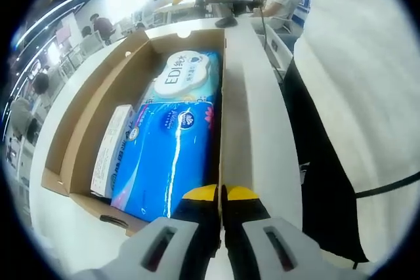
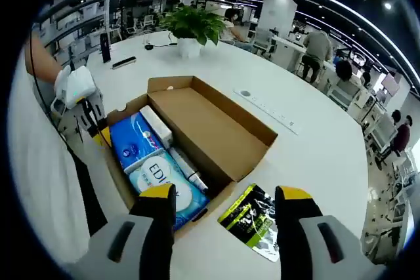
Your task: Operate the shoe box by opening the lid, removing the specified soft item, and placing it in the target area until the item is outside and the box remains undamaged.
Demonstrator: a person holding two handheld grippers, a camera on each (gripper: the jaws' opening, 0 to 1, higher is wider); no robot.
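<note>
The cardboard shoe box (image 2: 216, 129) lies open on the white table, its lid folded flat to the right. Inside lie a blue soft tissue pack (image 1: 164, 162) (image 2: 134, 145), a white-and-blue EDI wipes pack (image 1: 187, 77) (image 2: 161, 178), a slim white carton (image 1: 113, 149) (image 2: 156, 126) and a tube (image 2: 188, 170). My left gripper (image 1: 222, 193) is shut on the box's near side wall (image 1: 222, 109); it appears at the box's left edge (image 2: 98, 132) in the right gripper view. Above the box's near corner my right gripper (image 2: 224, 195) hangs open, holding nothing.
A black-and-yellow packet (image 2: 252, 222) lies on the table beside the box's near corner. A potted plant (image 2: 190, 27) and a dark flat device (image 2: 123, 62) stand farther back. A person's white top and dark trousers (image 1: 328, 162) border the table edge. People sit at desks behind.
</note>
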